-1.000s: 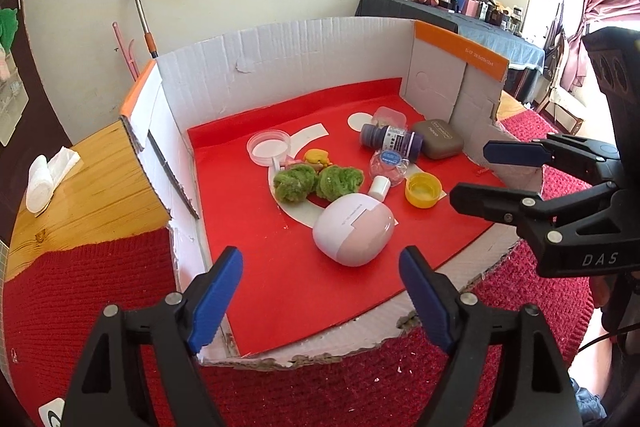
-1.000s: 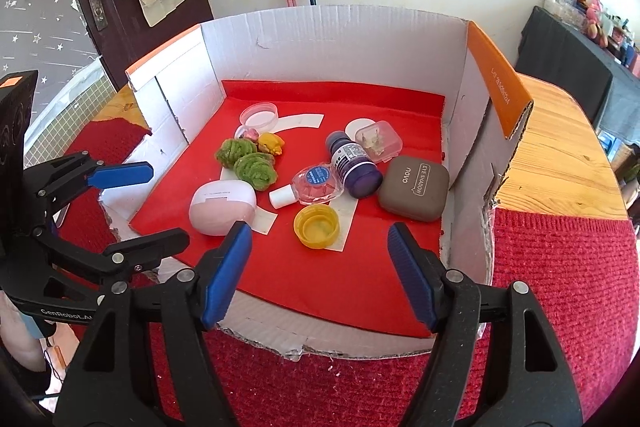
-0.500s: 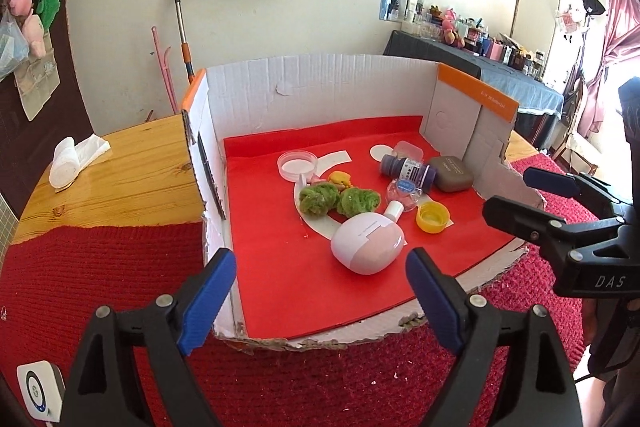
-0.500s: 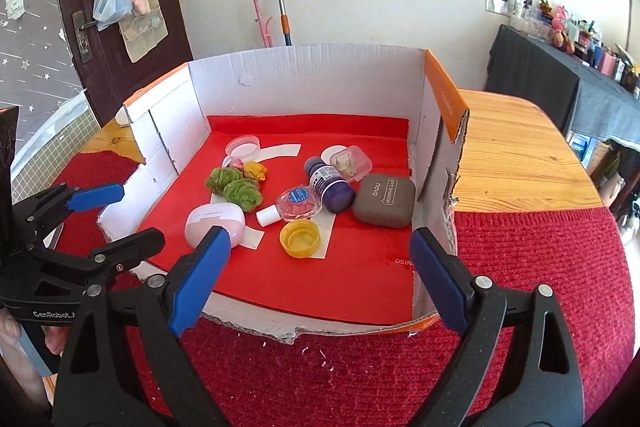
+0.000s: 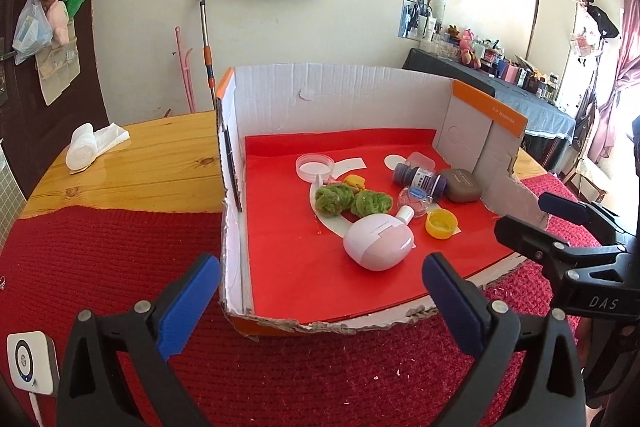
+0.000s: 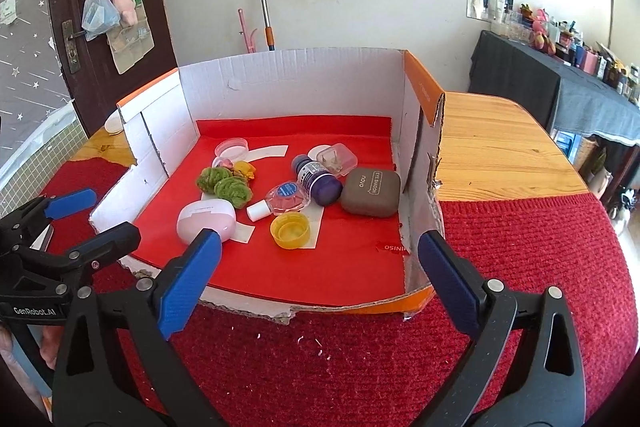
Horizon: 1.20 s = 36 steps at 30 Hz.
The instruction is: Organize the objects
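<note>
On the table: a cardboard box (image 6: 288, 87) with a red floor sat on a red knitted cloth (image 6: 520, 267) that covered the near part of the wooden table (image 6: 492, 147).
Box contents: a pink-and-white case (image 6: 206, 221) lay nearest the front, with two green fuzzy pieces (image 6: 226, 185) behind it.
Middle: a yellow cap (image 6: 290, 230) lay open side up, just in front of a small clear bottle (image 6: 286, 197) on its side; a purple bottle (image 6: 316, 179) lay beside that.
Right side: a brown compact (image 6: 371, 193) rested near the box's right wall.
Back: a clear round lid (image 6: 232, 149) lay toward the rear.
Left hand-held gripper (image 5: 316, 299): jaws wide apart and just opened further, nothing between them, short of the box's front edge.
Right hand-held gripper (image 6: 316, 279): likewise spread wide after opening, empty, over the cloth before the box.
</note>
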Each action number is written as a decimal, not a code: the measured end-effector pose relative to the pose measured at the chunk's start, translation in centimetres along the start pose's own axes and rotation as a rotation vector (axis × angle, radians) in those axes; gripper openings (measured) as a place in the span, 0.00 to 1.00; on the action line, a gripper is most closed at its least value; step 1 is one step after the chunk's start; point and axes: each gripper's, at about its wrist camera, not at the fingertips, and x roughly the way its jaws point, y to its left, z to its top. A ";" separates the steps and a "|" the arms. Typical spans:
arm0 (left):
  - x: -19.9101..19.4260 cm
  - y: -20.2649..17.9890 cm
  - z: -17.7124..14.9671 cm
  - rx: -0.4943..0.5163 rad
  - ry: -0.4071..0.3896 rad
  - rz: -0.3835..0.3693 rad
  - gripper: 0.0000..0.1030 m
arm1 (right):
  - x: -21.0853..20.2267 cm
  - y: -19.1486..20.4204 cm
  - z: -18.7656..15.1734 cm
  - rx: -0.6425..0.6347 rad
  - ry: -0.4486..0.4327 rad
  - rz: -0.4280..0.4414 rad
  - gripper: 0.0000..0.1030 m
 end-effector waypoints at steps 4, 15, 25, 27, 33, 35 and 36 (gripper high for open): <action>0.1 -0.3 -0.2 0.009 -0.011 0.033 1.00 | 0.0 0.1 -0.3 -0.002 0.000 -0.009 0.98; 0.9 -0.1 -0.6 0.003 0.006 0.056 1.00 | 0.3 0.5 -0.7 -0.038 0.000 -0.046 0.98; 1.1 0.0 -0.9 -0.001 0.021 0.057 1.00 | 0.7 1.2 -1.2 -0.088 -0.003 -0.093 0.98; 1.2 0.0 -1.0 -0.004 0.025 0.055 1.00 | 0.7 1.4 -1.4 -0.102 -0.004 -0.107 0.98; 1.6 0.1 -1.3 -0.013 0.045 0.048 1.00 | 0.8 1.4 -1.5 -0.105 -0.006 -0.110 0.99; 1.7 0.1 -1.4 -0.019 0.048 0.046 1.00 | 0.8 1.4 -1.4 -0.105 -0.005 -0.110 0.99; 1.7 0.2 -1.4 -0.022 0.049 0.045 1.00 | 0.8 1.5 -1.5 -0.106 -0.005 -0.111 0.99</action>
